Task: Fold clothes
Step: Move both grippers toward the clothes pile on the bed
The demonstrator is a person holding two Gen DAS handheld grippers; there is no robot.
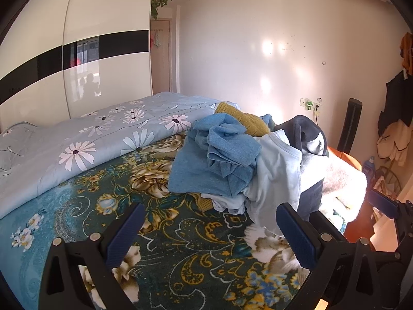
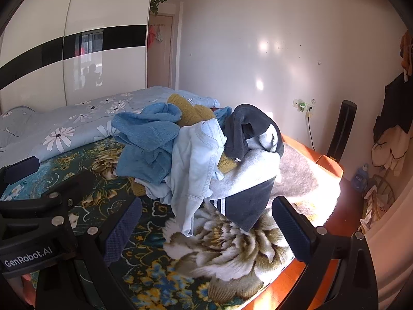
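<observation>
A heap of unfolded clothes lies on the bed: a blue garment (image 1: pixel 216 155) (image 2: pixel 147 139), a pale blue shirt (image 1: pixel 278 170) (image 2: pixel 196 160), a mustard knit (image 1: pixel 245 118) (image 2: pixel 193 113) and a navy and grey fleece (image 1: pixel 307 139) (image 2: pixel 250 155). My left gripper (image 1: pixel 210 235) hovers open over the blanket just short of the heap, nothing between its fingers. My right gripper (image 2: pixel 206 227) is open too, in front of the pale shirt and the fleece hem. The right gripper's blue pad (image 1: pixel 382 202) shows at the left view's right edge; the left gripper's body (image 2: pixel 38 201) shows in the right view.
The bed carries a dark floral blanket (image 1: pixel 155 232) (image 2: pixel 219 248) and a pale daisy quilt (image 1: pixel 90 139) folded along the far side. A grey fluffy throw (image 2: pixel 299 175) lies near the orange bed edge (image 2: pixel 333 168). A wardrobe (image 1: pixel 64 64) and hanging clothes (image 2: pixel 395 118) flank the room.
</observation>
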